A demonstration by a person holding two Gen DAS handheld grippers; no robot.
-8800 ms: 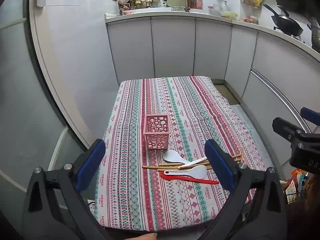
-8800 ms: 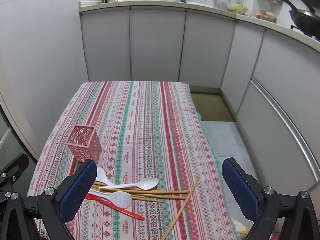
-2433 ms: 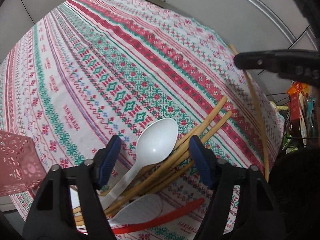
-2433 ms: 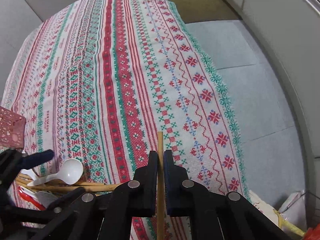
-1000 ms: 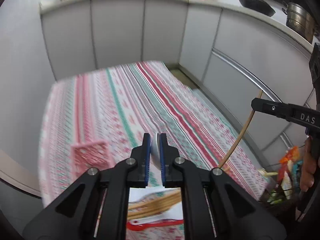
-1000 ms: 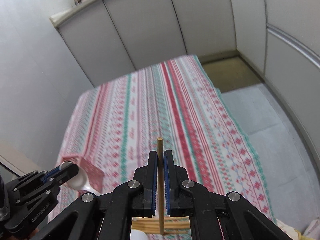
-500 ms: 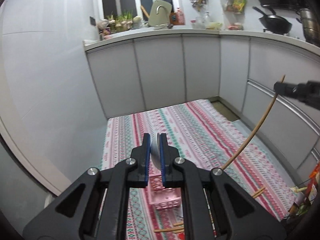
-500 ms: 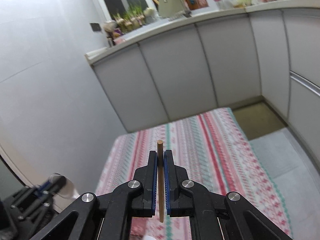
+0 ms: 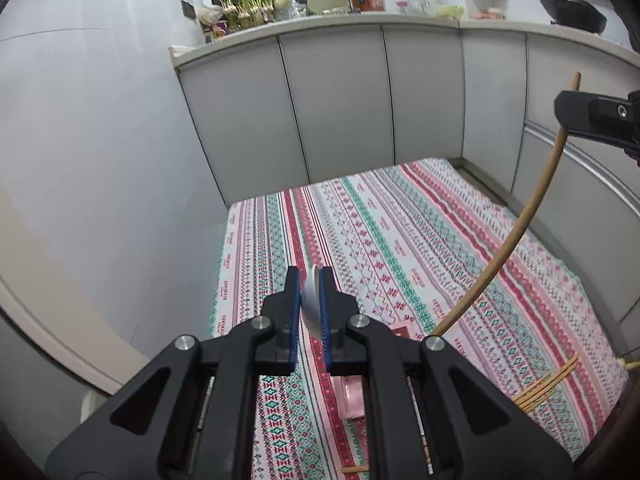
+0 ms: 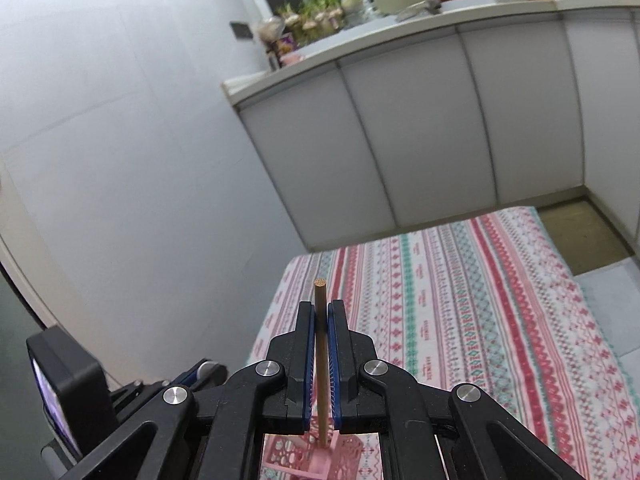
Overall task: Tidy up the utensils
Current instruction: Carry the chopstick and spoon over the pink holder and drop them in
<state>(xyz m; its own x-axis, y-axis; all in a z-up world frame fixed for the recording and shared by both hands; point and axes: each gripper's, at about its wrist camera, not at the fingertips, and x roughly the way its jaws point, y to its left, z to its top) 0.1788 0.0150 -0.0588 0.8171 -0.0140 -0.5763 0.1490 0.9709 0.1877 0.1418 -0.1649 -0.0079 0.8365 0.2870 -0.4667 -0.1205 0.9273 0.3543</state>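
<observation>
Left gripper (image 9: 311, 304) clamped on spoon (image 9: 312, 300); right gripper (image 10: 321, 336) clamped on chopstick (image 10: 320, 356), lower end over pink holder (image 10: 320, 458); risk: both utensils converge on one narrow opening, so a collision or missed rim could tip holder.

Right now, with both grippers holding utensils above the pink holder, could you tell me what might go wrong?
1. The right gripper pinches the chopstick near its top; the long free end could miss the pink utensil holder or tip it.
2. The left gripper holds the white spoon by its bowl, which could slip.
</observation>
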